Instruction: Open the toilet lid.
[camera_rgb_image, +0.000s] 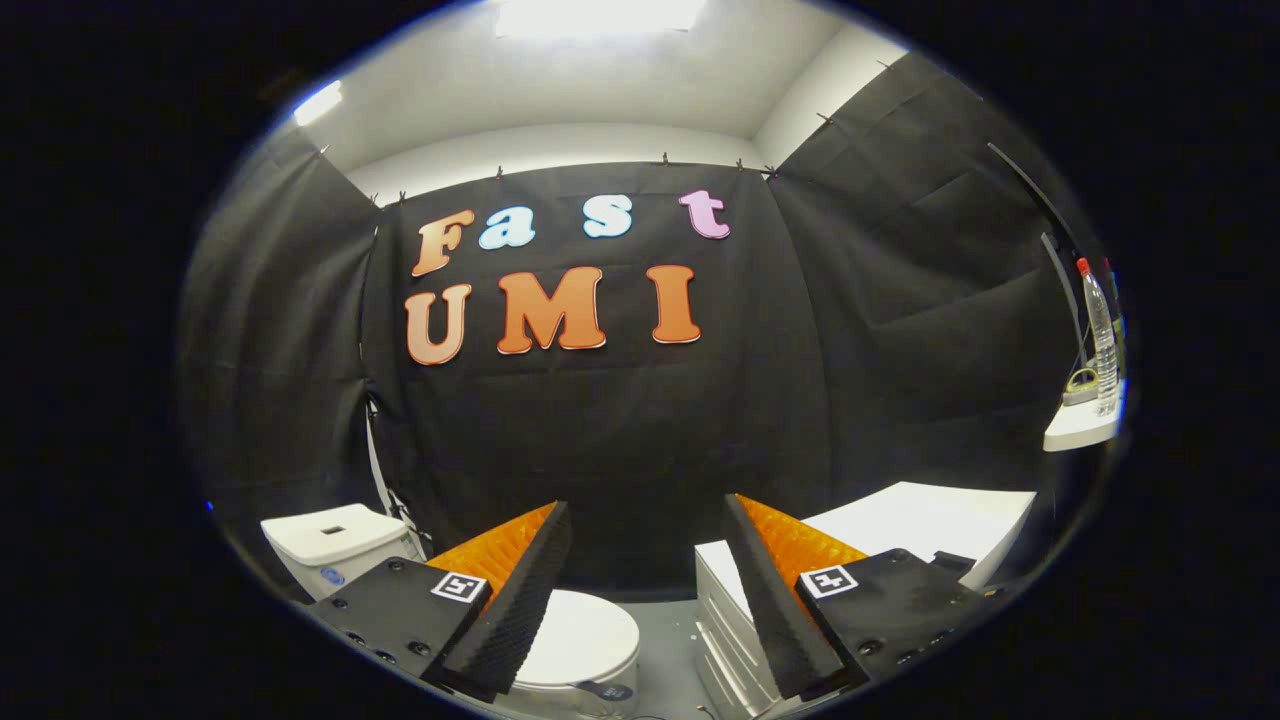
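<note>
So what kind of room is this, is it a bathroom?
Probably a pretend bathroom set up in a booth, not a real one. There is a white toilet with its lid down below the open gripper, its tank beside it, and black cloth walls all round.

From my remote seat the scene is evenly lit from above: a bright rectangular ceiling light panel (598, 14) at twelve o'clock is blown out to plain white, and a smaller glare patch (317, 102) shines at ten o'clock. The black cloth wall (600, 420) soaks up the light and stays dim, its folds barely readable. The glossy white closed toilet lid (580, 635) and the flat white worktop (930, 520) come out bright, with little detail. The claw (648, 535), fingers spread apart, is sharp, its inner faces in shade. Fisheye bending curves the wall seams, and a faint blue fringe runs along the rim.
</note>
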